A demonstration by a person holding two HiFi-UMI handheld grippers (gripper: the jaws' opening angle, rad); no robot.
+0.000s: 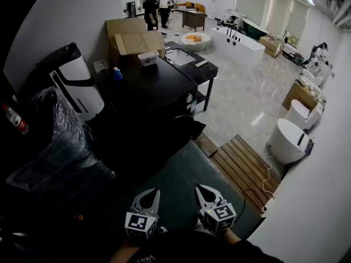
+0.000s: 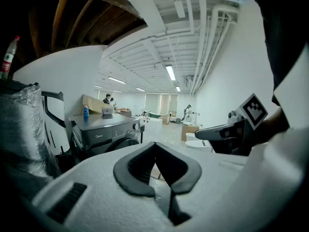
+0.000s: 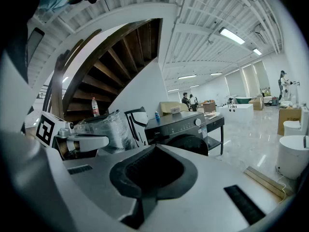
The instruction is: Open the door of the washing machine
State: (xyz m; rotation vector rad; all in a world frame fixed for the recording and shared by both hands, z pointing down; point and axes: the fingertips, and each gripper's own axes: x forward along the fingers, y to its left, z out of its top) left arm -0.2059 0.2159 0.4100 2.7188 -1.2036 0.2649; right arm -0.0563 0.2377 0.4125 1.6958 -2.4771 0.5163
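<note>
The dark front-loading washing machine [image 1: 151, 95] stands ahead of me, its round door [image 1: 185, 129] closed and facing me. Both grippers hang low in the head view, well short of the machine, over a dark floor mat [image 1: 181, 171]. My left gripper [image 1: 148, 197] is shut with nothing in it, and my right gripper [image 1: 206, 194] beside it is shut and empty too. In the left gripper view the shut jaws [image 2: 155, 146] point toward the washing machine [image 2: 104, 129], with the right gripper [image 2: 227, 132] alongside. The right gripper view shows its shut jaws [image 3: 154, 150] below the washing machine's door [image 3: 190, 144].
A plastic-wrapped bundle [image 1: 57, 141] and a white-and-black appliance [image 1: 74, 78] stand left of the machine. A blue bottle [image 1: 117, 73] and a small container [image 1: 148, 57] sit on its top. Cardboard boxes [image 1: 134, 40] and a dark table [image 1: 192, 64] lie behind, a wooden pallet [image 1: 244, 169] and a white tub [image 1: 290, 141] right.
</note>
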